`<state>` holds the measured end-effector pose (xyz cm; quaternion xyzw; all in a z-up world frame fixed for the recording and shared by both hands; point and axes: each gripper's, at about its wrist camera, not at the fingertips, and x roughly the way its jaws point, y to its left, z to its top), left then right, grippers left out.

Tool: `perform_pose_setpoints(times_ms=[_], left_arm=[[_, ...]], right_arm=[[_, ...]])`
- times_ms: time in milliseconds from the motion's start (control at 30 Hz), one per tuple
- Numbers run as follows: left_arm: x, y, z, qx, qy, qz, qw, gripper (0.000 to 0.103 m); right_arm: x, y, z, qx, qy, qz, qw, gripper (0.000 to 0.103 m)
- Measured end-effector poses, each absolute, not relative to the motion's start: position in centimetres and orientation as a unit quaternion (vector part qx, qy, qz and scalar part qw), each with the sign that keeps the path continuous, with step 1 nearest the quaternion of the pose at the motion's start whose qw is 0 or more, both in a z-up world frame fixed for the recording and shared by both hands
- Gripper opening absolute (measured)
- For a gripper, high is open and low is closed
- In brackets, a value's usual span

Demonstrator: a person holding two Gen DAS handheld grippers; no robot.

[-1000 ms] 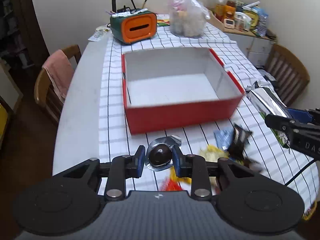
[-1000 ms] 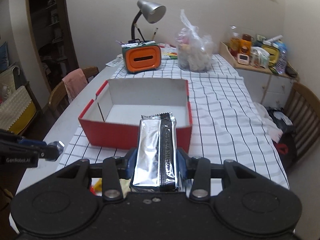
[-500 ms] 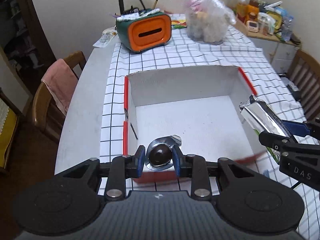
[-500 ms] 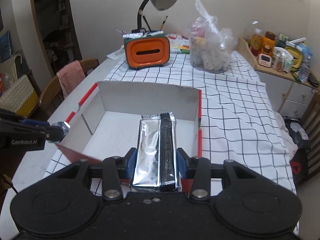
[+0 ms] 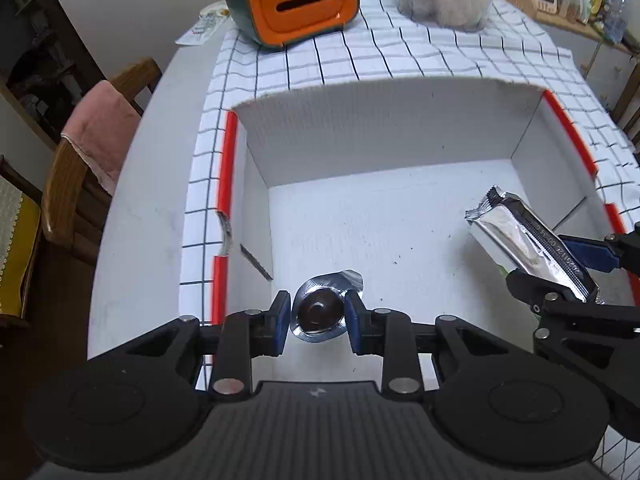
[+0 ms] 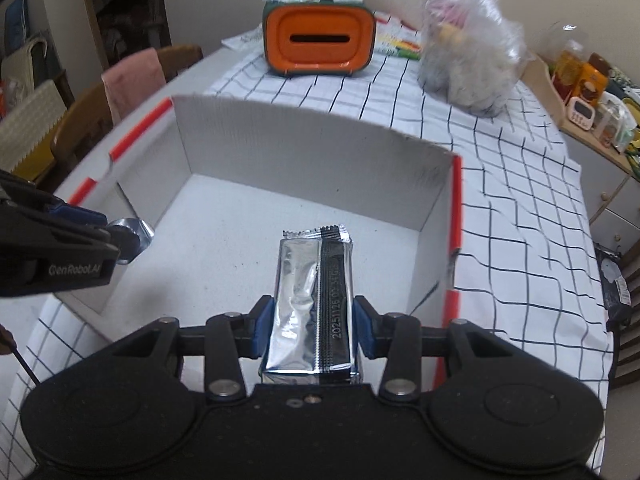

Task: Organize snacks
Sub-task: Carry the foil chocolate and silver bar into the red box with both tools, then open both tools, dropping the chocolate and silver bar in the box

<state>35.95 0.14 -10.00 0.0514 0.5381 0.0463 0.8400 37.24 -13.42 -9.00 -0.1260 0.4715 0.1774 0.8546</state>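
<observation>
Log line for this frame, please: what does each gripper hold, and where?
left gripper: shut on chocolate, over box | right gripper: shut on foil bar, over box | box: nothing inside

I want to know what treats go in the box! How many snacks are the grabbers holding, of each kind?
Round foil-wrapped chocolate: 1, in the left gripper
Silver foil bar: 1, in the right gripper
Total: 2

1. Round chocolate (image 5: pixel 319 312) in a crinkled foil cup, held above the box's near-left floor.
2. Silver foil snack bar (image 6: pixel 314 300), lengthwise, seam up, over the red-edged white box (image 5: pixel 380 120).
</observation>
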Motion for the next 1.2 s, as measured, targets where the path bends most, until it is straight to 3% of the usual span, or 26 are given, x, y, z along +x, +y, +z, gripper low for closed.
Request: perform_pose_setpoints(times_ms=[567, 700, 767, 833, 1200], left_arm=[[36.3, -0.5, -12.7, 0.054, 0.573, 0.039, 0.817, 0.03], [35.9, -0.5, -12.1, 0.046, 0.566, 0.03, 0.822, 0.036], [35.5, -0.6, -11.6, 0.048, 0.56, 0.029, 0.827, 0.043], [35.0, -0.6, -11.0, 0.05, 0.549, 0.03, 0.834, 0.058], [31.6, -0.5, -6.9, 0.046, 0.511, 0.016, 0.858, 0.061]], right_arm=[[37.9, -13.2, -11.8, -0.131, 0.503, 0.186, 0.834, 0.042], [37.6, -13.5, -11.2, -0.124, 0.497, 0.185, 0.839, 0.042], [37.3, -13.8, -10.7, -0.115, 0.493, 0.186, 0.842, 0.042], [37.0, -14.1, -10.0, -0.108, 0.488, 0.186, 0.846, 0.042], [34.0, -15.5, -6.2, -0.07, 0.459, 0.178, 0.867, 0.046]])
